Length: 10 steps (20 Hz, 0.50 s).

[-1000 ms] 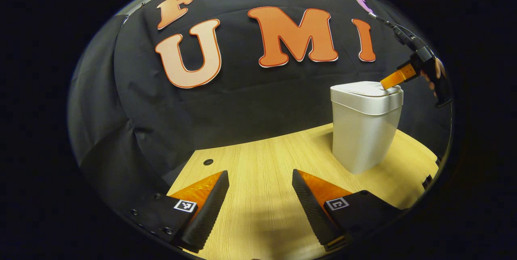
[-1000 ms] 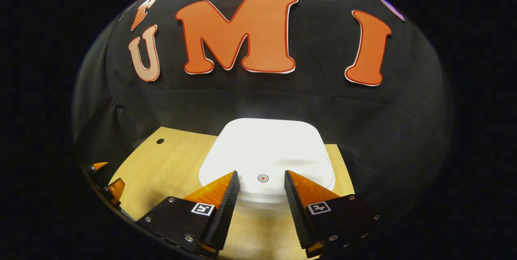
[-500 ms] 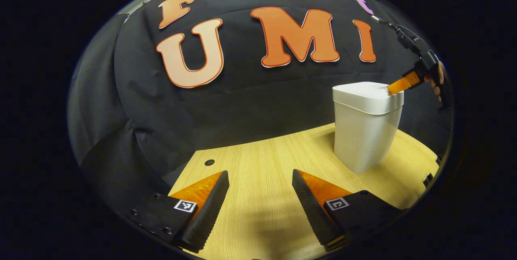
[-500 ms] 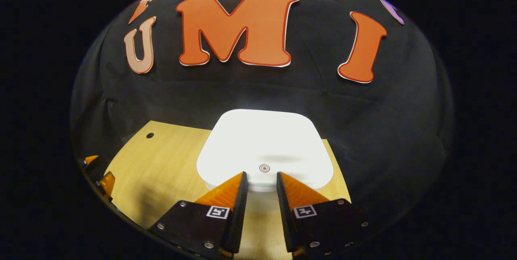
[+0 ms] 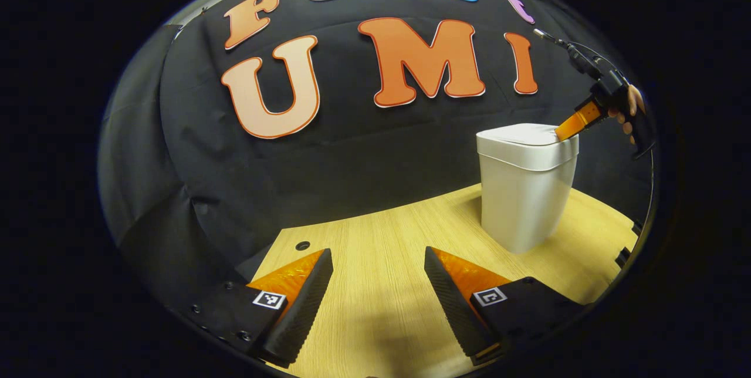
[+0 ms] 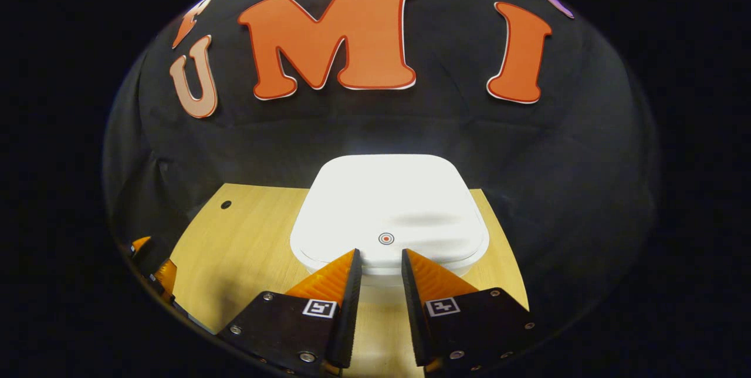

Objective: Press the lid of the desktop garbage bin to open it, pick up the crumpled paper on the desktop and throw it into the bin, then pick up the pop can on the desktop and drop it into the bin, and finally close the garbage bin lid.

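Note:
The white desktop bin (image 5: 525,190) stands on the wooden table at the right of the left gripper view, its lid (image 5: 522,134) down. In the right gripper view the lid (image 6: 387,202) lies just beyond my right gripper (image 6: 379,252), whose fingers are drawn close together with nothing between them, just short of a small red ring mark (image 6: 385,238). From the left gripper view, that right gripper (image 5: 562,130) slants down with its tip on the lid's right edge. My left gripper (image 5: 377,252) hovers open over bare table, well left of the bin.
The wooden table (image 5: 381,301) has a small round hole (image 5: 302,245) near its back left corner. Black cloth closes in behind and left. A hand (image 5: 631,108) holds the right gripper. My left gripper (image 6: 154,260) sits low at the left of the right gripper view.
My right gripper's fingers closed in from a wider spread a second ago, and the gripper came up to the lid's near edge. The left gripper barely shifted.

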Each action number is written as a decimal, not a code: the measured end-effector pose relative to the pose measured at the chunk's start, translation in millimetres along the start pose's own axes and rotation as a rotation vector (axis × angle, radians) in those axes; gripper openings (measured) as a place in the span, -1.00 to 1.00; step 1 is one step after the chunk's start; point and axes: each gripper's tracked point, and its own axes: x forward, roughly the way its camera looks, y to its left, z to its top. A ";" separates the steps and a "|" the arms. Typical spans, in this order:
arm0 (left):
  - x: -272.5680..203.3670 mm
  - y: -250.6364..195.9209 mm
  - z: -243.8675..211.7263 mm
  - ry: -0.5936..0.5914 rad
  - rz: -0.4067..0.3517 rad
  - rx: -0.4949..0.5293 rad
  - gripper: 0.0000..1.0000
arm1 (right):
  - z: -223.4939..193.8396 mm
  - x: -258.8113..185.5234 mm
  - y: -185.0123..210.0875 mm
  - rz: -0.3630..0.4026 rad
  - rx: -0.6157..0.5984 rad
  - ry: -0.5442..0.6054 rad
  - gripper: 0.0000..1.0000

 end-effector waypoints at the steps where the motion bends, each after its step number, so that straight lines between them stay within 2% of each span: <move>1: -2.0 0.0 -0.7 0.003 0.005 -0.005 0.99 | 0.9 -0.4 0.3 0.015 0.026 0.010 -0.18; 8: -2.6 1.4 -3.4 0.013 0.023 -0.025 0.99 | 8.6 -1.3 -2.5 0.083 0.164 0.117 -0.19; 9: -2.0 0.7 -3.5 0.012 0.022 -0.025 0.99 | 9.4 0.1 -3.4 0.084 0.164 0.142 -0.37; 10: -1.4 0.1 -3.1 0.011 0.021 -0.025 0.99 | 8.0 -2.2 -3.0 0.081 0.163 0.165 -0.05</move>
